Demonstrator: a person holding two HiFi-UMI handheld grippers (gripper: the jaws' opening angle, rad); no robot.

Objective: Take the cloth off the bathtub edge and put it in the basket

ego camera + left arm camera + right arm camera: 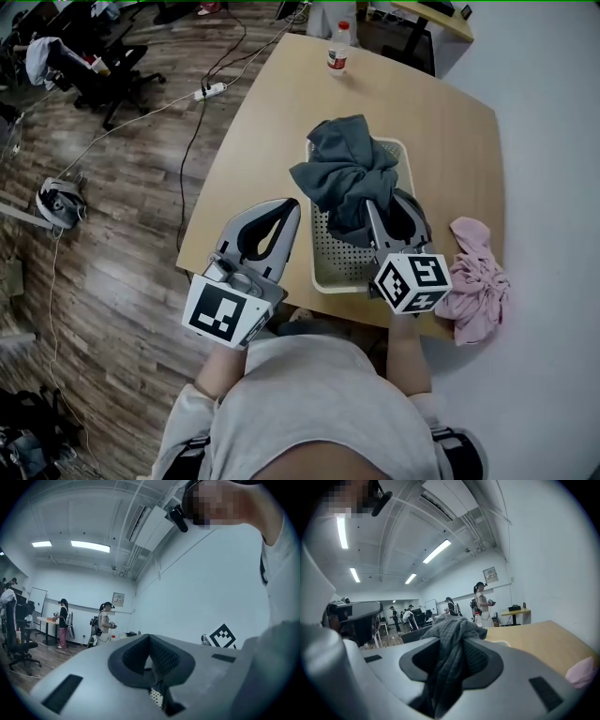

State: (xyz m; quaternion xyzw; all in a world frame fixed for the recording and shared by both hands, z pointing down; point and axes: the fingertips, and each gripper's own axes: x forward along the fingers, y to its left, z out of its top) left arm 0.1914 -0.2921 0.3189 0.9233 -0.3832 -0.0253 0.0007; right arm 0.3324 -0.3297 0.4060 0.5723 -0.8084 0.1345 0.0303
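- Right tongs (pixel 380 211) clamped on the grey cloth (pixel 345 169), one fold pinched between the pads and hanging down through the gap.
- Left tongs (pixel 292 204) closed tip to tip on nothing, just beside the left rim of the basket (pixel 319 267), above the desk (pixel 272 122).
- Grey cloth bunched in front of the right tongs, over the basket. Cannot tell from the head view whether the lowest fold already touches the mesh.
- Basket long from near to far, with the bulk of the cloth over the far half and the near half bare.
- Probably only straight down from here, then opening of the right tongs, with almost no sideways travel needed.
- Possible risk: a corner left draped over the far rim, so better to bring the bundle a little nearer first.
- Pink cloth (pixel 473 281) at the right edge of the desk, apart from the basket, likely no part of this move.
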